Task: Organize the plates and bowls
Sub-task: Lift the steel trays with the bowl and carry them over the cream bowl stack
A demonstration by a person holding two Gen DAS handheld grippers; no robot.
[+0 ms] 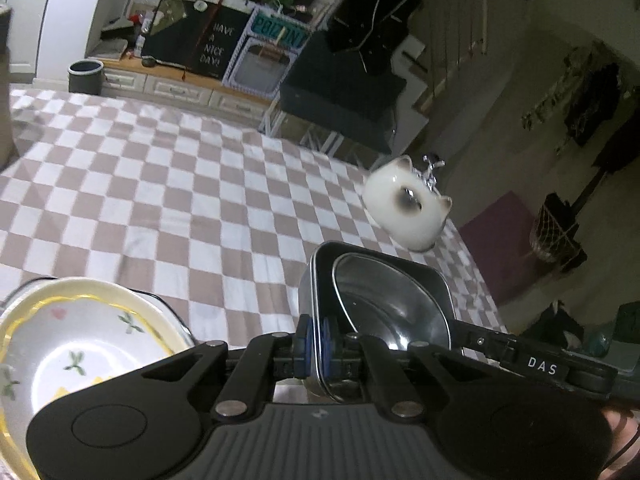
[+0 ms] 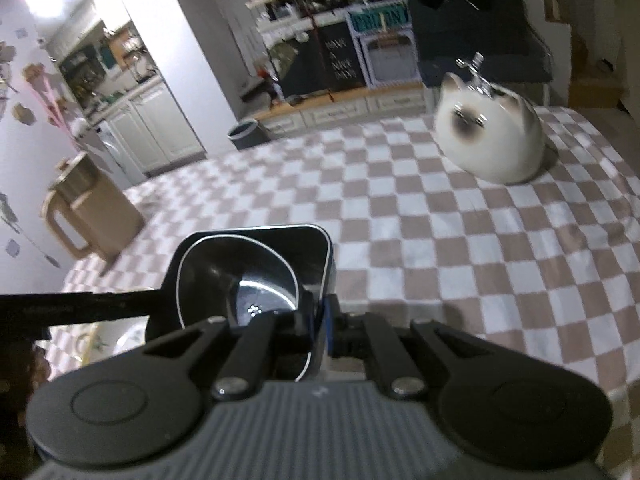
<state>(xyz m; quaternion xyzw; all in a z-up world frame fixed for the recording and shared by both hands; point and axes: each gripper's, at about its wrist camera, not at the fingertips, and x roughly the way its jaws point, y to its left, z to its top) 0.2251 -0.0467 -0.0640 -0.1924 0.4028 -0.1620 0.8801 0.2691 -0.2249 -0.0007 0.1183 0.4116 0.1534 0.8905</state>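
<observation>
A square metal tin [image 1: 424,276] [image 2: 308,256] carries a round steel bowl [image 1: 392,308] [image 2: 224,276] inside it. My left gripper [image 1: 316,344] is shut on one side wall of the tin, with the wall pinched between its blue pads. My right gripper [image 2: 318,328] is shut on the opposite wall. Each view shows the other gripper's black arm reaching to the tin's far side. A cream bowl with a flower pattern [image 1: 80,340] [image 2: 104,340] sits low at the left. A white cat-shaped bowl [image 1: 404,204] [image 2: 488,136] stands near the table's far edge.
A pink and white checked cloth [image 1: 180,200] [image 2: 460,260] covers the table. A beige jug with a handle [image 2: 88,208] stands at the table's left side. Beyond the far edge are low cabinets, a grey bin [image 1: 85,76] and dark furniture.
</observation>
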